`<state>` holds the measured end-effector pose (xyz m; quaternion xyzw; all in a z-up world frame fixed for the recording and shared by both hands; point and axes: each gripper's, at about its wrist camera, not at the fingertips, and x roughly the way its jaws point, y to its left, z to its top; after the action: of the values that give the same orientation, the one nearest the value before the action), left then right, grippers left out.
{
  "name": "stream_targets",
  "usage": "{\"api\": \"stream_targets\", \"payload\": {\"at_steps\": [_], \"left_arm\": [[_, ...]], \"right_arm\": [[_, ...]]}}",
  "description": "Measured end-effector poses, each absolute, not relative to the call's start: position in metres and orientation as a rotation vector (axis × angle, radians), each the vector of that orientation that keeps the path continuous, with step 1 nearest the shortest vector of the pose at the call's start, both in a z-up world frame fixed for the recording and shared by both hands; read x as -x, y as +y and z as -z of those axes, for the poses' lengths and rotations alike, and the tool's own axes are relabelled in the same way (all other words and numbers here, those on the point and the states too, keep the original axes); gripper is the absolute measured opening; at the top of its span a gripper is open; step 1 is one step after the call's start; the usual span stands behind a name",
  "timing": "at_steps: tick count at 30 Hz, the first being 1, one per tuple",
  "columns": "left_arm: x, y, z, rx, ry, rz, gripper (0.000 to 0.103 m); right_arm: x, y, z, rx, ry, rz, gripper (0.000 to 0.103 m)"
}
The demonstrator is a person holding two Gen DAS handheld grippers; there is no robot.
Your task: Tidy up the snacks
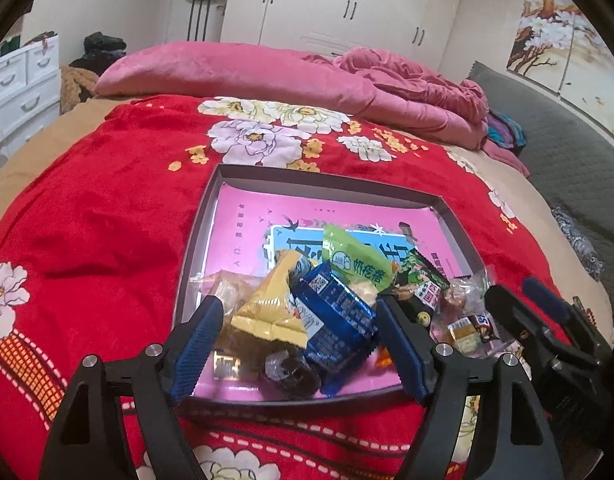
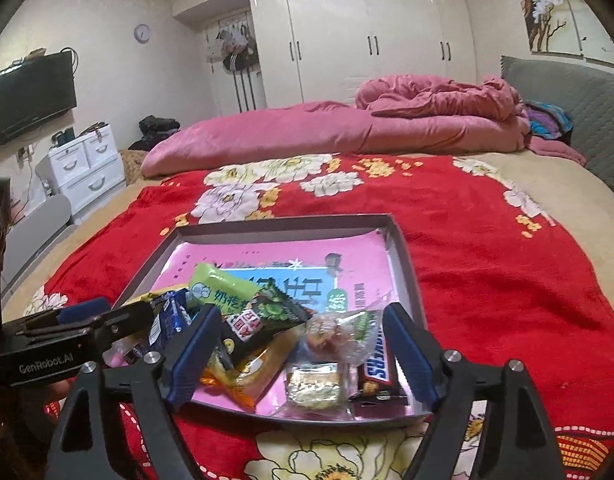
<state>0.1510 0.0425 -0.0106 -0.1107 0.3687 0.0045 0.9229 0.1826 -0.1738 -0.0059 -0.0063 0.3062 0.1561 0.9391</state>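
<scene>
The snacks [image 1: 331, 312] lie heaped at the near end of a shallow tray [image 1: 199, 220] on the bed's red blanket [image 1: 107, 208]. The left hand-held gripper [image 1: 299, 344] hovers wide open over the pile, gripping nothing; the right hand-held gripper [image 2: 303, 352] is likewise spread wide and empty over the tray's near right corner.

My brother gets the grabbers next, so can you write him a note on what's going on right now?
Left gripper: open, holding nothing, hovering over the near end of the tray.
Right gripper: open, holding nothing, over the tray's near right corner.
Snacks: all heaped at the tray's near end, none sorted. Blue packet and gold packet lie between the left fingers; Snickers bar, clear candy bag and small foil square between the right ones. The green packet lies on top of the heap.
Done: nothing visible yet.
Left: pick the snacks out and group them. The tray's far half has room.
</scene>
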Motion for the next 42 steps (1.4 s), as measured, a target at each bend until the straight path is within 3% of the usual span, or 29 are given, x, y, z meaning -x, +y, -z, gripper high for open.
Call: {"api": "stream_targets", "payload": {"at_steps": [11,23,42], "left_arm": [[-0.119,0.035,0.016,0.207,0.818,-0.019,0.08],[-0.079,0.031,0.027,0.214,0.896,-0.044,0.08],[-0.056,0.017,0.028,0.119,0.906,-0.089,0.08]], "right_arm": [[-0.152,-0.184,0.004,0.022,0.672,-0.274,0.101],[-0.113,-0.185,0.021,0.065,0.798,-0.246,0.101],[-0.089,-0.192,0.018,0.06,0.786,-0.239,0.101]]}}
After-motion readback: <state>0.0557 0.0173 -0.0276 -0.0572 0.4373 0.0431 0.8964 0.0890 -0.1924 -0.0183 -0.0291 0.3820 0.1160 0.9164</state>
